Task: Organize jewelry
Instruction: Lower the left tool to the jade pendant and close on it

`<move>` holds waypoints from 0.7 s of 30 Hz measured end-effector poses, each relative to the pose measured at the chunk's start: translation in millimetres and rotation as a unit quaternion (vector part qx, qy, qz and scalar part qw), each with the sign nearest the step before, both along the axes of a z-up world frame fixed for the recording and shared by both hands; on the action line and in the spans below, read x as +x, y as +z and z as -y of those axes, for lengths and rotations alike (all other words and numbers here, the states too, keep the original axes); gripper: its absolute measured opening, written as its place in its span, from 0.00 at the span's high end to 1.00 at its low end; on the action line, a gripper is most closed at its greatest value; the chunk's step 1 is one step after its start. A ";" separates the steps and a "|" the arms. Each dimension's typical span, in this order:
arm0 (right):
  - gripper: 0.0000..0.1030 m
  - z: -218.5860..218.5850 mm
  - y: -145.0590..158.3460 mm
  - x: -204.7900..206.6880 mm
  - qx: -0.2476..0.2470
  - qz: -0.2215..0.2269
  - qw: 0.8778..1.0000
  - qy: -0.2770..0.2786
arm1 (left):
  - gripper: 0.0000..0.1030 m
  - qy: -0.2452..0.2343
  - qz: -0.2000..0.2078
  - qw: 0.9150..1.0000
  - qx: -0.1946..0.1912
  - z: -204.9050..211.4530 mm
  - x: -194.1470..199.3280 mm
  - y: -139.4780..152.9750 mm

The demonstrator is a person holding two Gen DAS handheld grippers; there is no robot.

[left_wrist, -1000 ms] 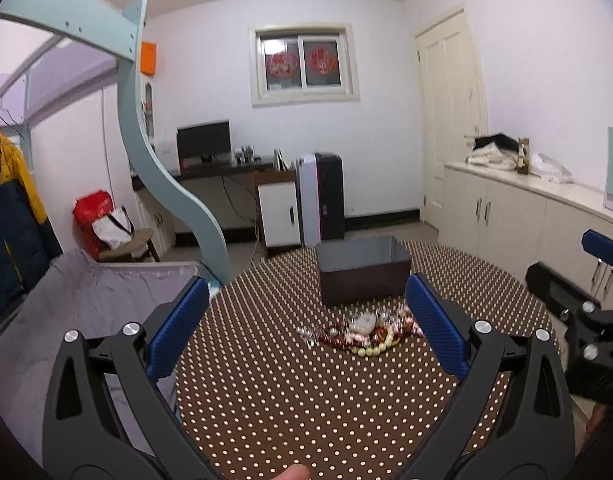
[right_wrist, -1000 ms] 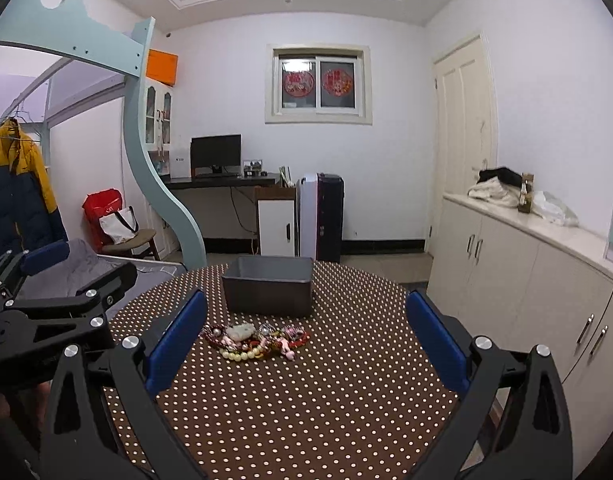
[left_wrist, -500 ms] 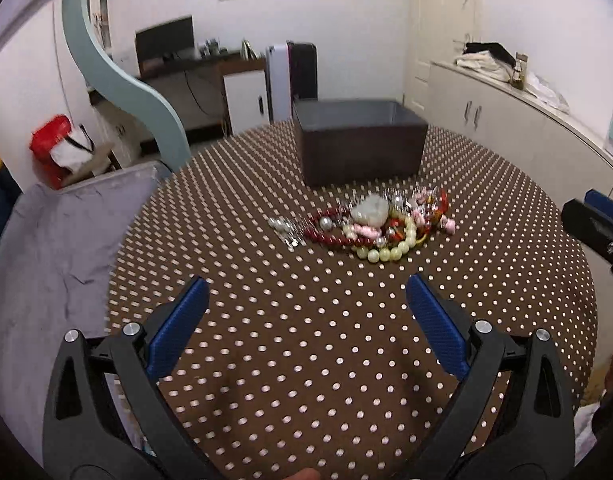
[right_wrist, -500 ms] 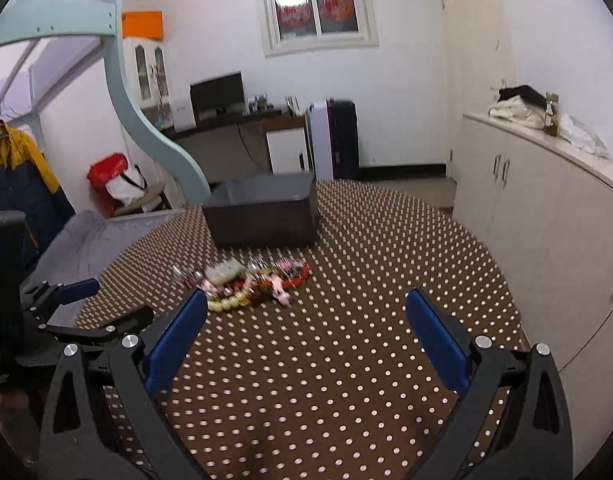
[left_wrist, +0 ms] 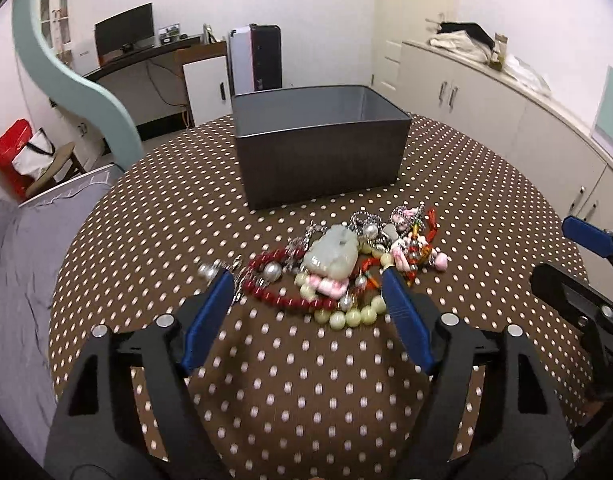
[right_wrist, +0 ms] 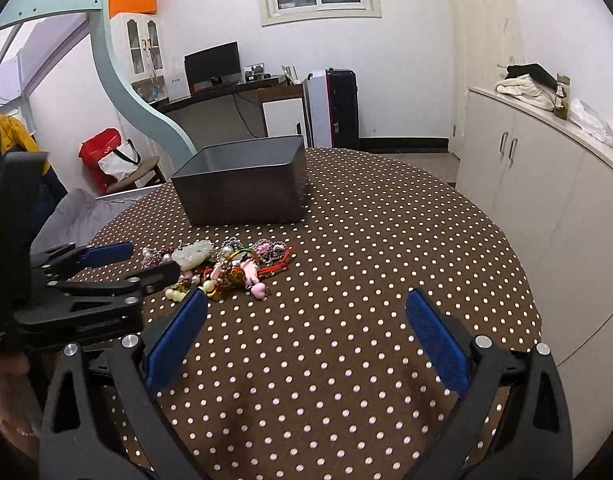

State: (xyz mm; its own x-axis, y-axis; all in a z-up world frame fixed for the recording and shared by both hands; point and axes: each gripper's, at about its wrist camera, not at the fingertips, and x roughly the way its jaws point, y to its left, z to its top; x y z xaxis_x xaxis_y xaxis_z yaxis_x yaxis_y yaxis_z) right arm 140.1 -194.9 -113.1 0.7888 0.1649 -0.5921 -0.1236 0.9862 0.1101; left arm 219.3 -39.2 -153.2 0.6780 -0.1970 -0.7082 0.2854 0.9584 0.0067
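Left tongs (left_wrist: 306,280) closing around unlabelled jewelry pile (left_wrist: 338,264); right tongs (right_wrist: 306,300) apart, empty.

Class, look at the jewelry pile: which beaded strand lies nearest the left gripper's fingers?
The pale green bead strand: large round beads at the pile's near edge, closer than the dark red strand.

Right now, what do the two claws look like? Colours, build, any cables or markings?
Both match. The left claw and right claw each have two black plastic arms with triangular cutouts and silver bolt heads at the joints, ending in blue ribbed fingers. No cables or markings show. No sleeve can be made out.
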 end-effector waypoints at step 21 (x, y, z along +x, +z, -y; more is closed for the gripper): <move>0.07 -17.1 -7.1 38.0 -0.024 -0.040 0.998 0.048 | 0.88 -0.037 -0.019 0.998 -0.036 -6.1 10.7 2.5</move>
State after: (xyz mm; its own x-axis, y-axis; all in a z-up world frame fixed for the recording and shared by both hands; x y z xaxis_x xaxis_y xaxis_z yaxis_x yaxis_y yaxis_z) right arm 178.1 -177.8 -120.3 0.7209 0.2083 -0.6610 -0.2112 0.9744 0.0768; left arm 230.0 -33.1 -150.7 0.6318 -0.2974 -0.7158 0.3545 0.9321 -0.0744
